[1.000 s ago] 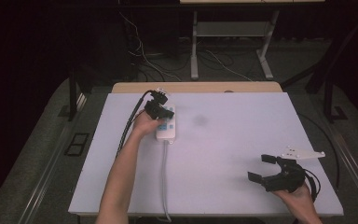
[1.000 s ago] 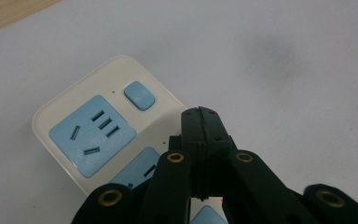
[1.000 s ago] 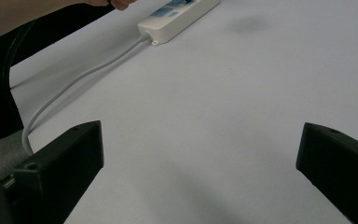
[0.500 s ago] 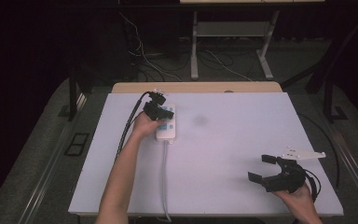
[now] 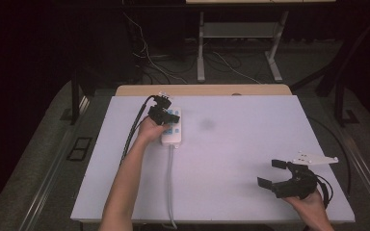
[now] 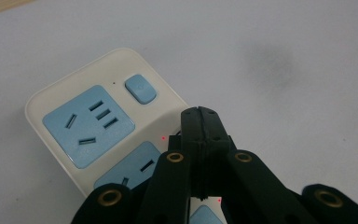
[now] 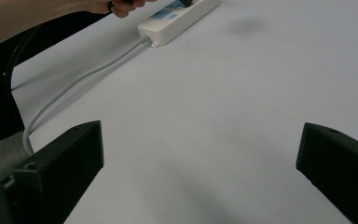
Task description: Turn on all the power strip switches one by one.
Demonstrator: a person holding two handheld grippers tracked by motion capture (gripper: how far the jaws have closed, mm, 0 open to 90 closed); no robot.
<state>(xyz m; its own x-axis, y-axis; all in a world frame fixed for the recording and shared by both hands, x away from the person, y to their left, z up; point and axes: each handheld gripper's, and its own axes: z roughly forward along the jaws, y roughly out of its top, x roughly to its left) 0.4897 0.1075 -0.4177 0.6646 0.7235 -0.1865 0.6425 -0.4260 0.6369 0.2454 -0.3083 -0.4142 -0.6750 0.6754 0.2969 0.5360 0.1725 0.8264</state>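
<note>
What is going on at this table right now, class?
A person holds a gripper in each hand at a white table. The left gripper, its jaws shut together, is down on a white power strip with blue sockets, near the end that has the blue switch. Whether the tips press the strip cannot be told. The strip's grey cable runs back to the near table edge. The right gripper rests apart at the near right corner, jaws open and holding nothing.

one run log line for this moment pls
left tongs: shut, tips over power strip near blue switch | right tongs: open, empty, above table
</note>
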